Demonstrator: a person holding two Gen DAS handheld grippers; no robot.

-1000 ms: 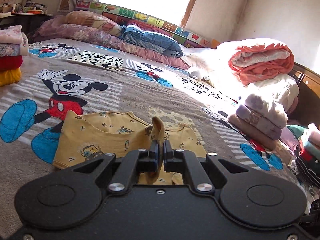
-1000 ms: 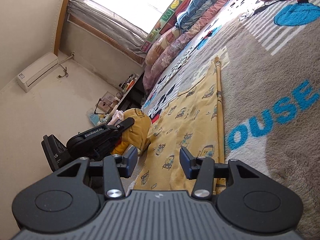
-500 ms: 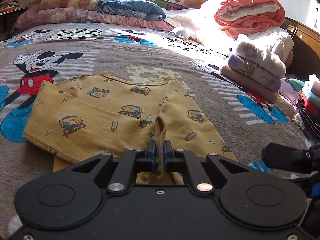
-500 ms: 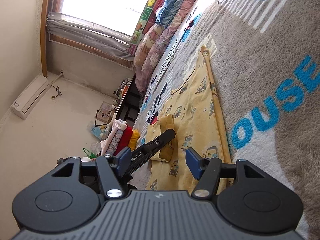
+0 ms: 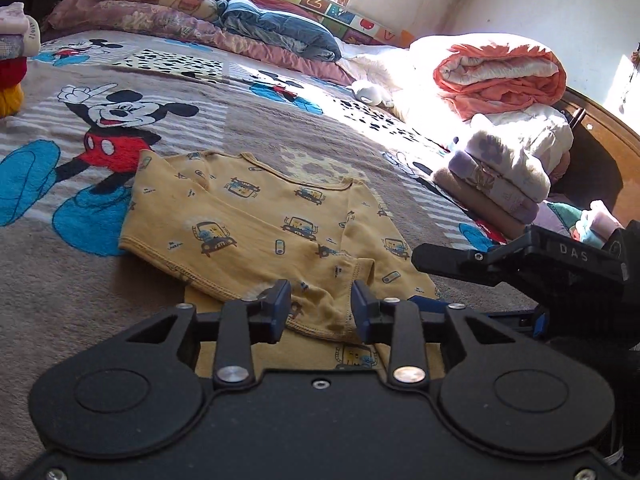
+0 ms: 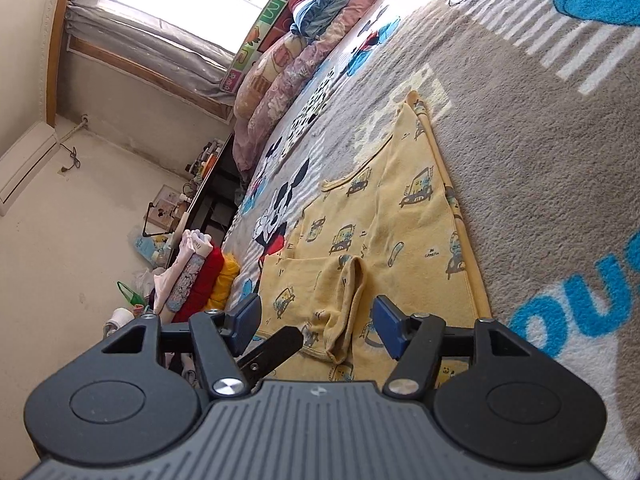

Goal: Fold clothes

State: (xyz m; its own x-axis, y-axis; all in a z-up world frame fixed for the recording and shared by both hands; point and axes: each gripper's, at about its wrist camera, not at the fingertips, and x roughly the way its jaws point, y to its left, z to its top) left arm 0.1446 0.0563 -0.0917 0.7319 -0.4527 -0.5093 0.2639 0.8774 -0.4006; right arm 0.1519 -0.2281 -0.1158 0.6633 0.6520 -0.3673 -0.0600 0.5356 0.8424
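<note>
My left claw [image 5: 319,307] has just been opening; its jaws stand narrowly apart with the yellow shirt's [image 5: 256,216] sleeve cuff [image 5: 320,312] lying loose between them, unpinched. My right claw [image 6: 316,322] gapes wide and empty above that same cuff [image 6: 344,312]. The shirt lies flat on the Mickey blanket [image 5: 280,120], at twelve o'clock from both claws, sleeve folded across its body.

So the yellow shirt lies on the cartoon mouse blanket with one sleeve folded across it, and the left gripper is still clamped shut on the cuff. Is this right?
Not quite. The left gripper is open: its jaws have just been opening, and the cuff lies loose between them, as the left wrist view shows. The rest holds: the yellow shirt lies on the blanket with one sleeve folded across it.
</note>
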